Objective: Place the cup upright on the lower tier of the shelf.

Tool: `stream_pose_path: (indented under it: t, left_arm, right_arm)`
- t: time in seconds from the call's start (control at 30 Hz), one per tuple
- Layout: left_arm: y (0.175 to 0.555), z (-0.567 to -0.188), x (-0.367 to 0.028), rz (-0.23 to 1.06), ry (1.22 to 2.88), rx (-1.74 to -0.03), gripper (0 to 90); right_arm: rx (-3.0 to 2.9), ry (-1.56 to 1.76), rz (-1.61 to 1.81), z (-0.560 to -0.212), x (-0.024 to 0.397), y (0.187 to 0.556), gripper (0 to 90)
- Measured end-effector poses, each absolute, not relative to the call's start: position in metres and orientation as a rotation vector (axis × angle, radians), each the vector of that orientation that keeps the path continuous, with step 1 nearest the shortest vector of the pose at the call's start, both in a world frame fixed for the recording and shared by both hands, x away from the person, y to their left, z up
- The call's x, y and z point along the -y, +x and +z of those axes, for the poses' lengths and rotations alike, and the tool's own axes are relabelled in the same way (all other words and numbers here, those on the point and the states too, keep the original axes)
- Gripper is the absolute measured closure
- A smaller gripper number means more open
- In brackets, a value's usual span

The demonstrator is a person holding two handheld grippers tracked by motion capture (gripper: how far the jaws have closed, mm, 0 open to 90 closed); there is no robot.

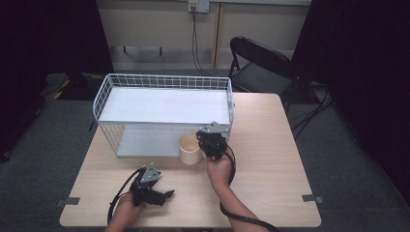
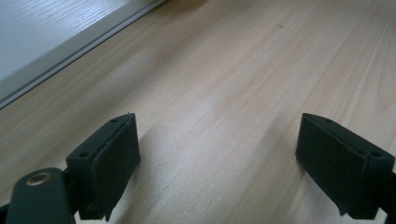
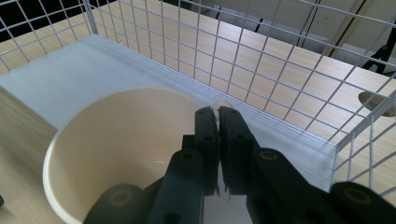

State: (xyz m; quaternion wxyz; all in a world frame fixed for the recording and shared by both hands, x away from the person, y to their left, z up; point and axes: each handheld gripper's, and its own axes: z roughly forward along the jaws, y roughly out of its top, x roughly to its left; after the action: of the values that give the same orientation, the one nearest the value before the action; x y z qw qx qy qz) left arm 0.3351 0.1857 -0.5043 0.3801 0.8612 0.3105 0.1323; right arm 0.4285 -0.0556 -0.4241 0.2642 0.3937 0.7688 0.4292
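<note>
Right gripper view, right gripper [image 3: 217, 112] pinching cup [image 3: 84, 140] rim

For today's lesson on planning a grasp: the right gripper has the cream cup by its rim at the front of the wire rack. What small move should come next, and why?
Probably slide the cup a little deeper onto the lower shelf. The right gripper is shut on its rim, and the cup stands only at the shelf's front edge. The left gripper rests open on the table, apart from it.
</note>
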Motion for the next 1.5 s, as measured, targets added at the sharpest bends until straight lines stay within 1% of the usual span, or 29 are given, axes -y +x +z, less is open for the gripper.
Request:
stream_pose_path:
  t: [0.33, 0.37, 0.5, 0.57, 0.67, 0.7, 0.73, 0.9, 0.93, 0.97, 1.0, 1.03, 1.17, 1.2, 1.23, 1.5]
  left_arm:
    - [0.335, -0.504, -0.186, 0.337, 2.199, -0.792, 12.7]
    - [0.335, -0.504, -0.186, 0.337, 2.199, -0.792, 12.7]
    - [0.335, -0.504, -0.186, 0.337, 2.199, -0.792, 12.7]
    - [0.335, -0.504, -0.186, 0.337, 2.199, -0.792, 12.7]
    - [0.335, -0.504, -0.186, 0.337, 2.199, -0.792, 12.6]
    - [0.335, -0.504, -0.186, 0.337, 2.2, -0.792, 12.6]
    - [0.335, -0.504, -0.186, 0.337, 2.2, -0.791, 12.6]
    - [0.335, -0.504, -0.185, 0.338, 2.201, -0.788, 12.4]
    - [0.335, -0.504, -0.185, 0.338, 2.201, -0.788, 12.4]
    - [0.335, -0.504, -0.185, 0.338, 2.2, -0.788, 12.4]
    - [0.335, -0.504, -0.185, 0.338, 2.2, -0.788, 12.4]
    - [0.335, -0.504, -0.185, 0.338, 2.201, -0.788, 12.4]
    - [0.335, -0.504, -0.186, 0.338, 2.202, -0.789, 12.4]
    - [0.335, -0.504, -0.186, 0.338, 2.202, -0.789, 12.4]
    - [0.335, -0.504, -0.185, 0.338, 2.201, -0.79, 12.4]
    - [0.335, -0.504, -0.186, 0.338, 2.203, -0.786, 12.4]
  right_arm:
    - [-2.086, 1.069, 1.142, -0.427, 0.054, 0.429, 81.2]
    - [-2.086, 1.072, 1.141, -0.427, 0.054, 0.429, 79.1]
    - [-2.08, 1.079, 1.139, -0.427, 0.054, 0.428, 77.2]
    - [-2.075, 1.084, 1.146, -0.425, 0.056, 0.428, 74.1]
    - [-2.079, 1.081, 1.148, -0.424, 0.057, 0.428, 72.2]
    - [-2.078, 1.078, 1.151, -0.424, 0.057, 0.428, 70.6]
    - [-2.075, 1.087, 1.162, -0.423, 0.058, 0.427, 65.6]
    - [-2.09, 1.102, 1.2, -0.42, 0.059, 0.425, 51.4]
    - [-2.09, 1.102, 1.2, -0.42, 0.059, 0.425, 51.4]
    - [-2.092, 1.096, 1.214, -0.418, 0.058, 0.422, 44.5]
    - [-2.092, 1.096, 1.214, -0.418, 0.058, 0.422, 44.5]
    - [-2.122, 1.096, 1.232, -0.415, 0.058, 0.421, 38.2]
    - [-2.127, 1.062, 1.258, -0.41, 0.057, 0.414, 28.7]
    - [-2.127, 1.062, 1.258, -0.41, 0.057, 0.414, 28.7]
    - [-2.156, 1.067, 1.263, -0.41, 0.057, 0.412, 25.4]
    - [-2.175, 1.039, 1.248, -0.412, 0.061, 0.399, 18.4]
